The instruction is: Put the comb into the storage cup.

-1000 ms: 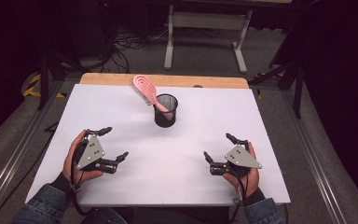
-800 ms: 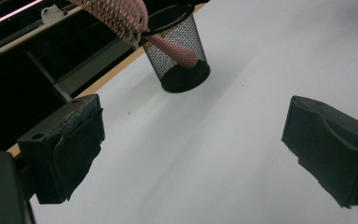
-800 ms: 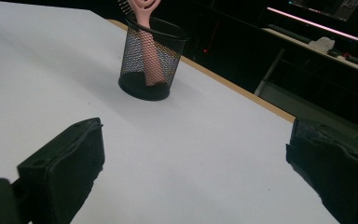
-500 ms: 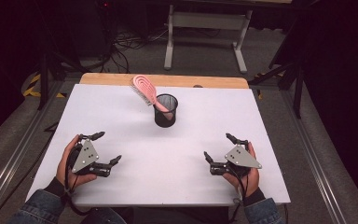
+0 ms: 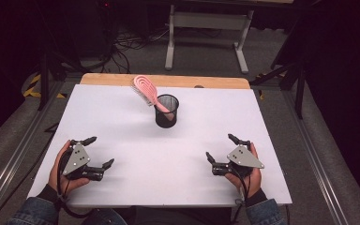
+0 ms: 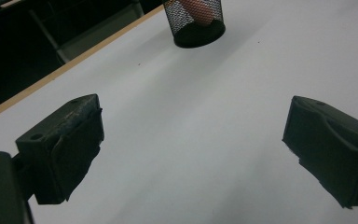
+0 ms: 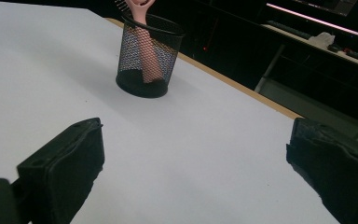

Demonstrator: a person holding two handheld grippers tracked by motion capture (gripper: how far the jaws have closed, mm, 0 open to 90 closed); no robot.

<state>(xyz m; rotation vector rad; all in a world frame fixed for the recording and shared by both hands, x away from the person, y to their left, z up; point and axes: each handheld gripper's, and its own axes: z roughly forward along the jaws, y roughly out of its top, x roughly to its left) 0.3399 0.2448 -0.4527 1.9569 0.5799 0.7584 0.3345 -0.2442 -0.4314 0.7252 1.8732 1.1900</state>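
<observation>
- My left hand-held gripper [image 5: 97, 154] sits low at the near left of the tabletop [image 5: 122, 140], jaws spread wide with nothing between them. In the left gripper view only bare white surface lies between the two pads.
- My right hand-held gripper [image 5: 220, 150] mirrors it at the near right, jaws likewise apart and empty. My hands wrap the handles from below, forearms coming in over the near edge, and both sets of jaws angle inward toward the middle.
- Reading of the pose: both tools are parked wide and well apart from the work, which keeps the middle of the tabletop free and gives either hand a straight line forward.
- Farther out, near the centre and toward the far edge, stands the black mesh cup [image 5: 167, 111], upright.
- The pink hairbrush [image 5: 146, 90] stands in the cup handle-down; the right gripper view shows the handle through the mesh, reaching the bottom. The head leans out over the rim toward the far left, bristles facing down-left.
- Judgement: the lean comes from the handle resting against the rim. The head is the exposed part, so it is the natural place to grip.
</observation>
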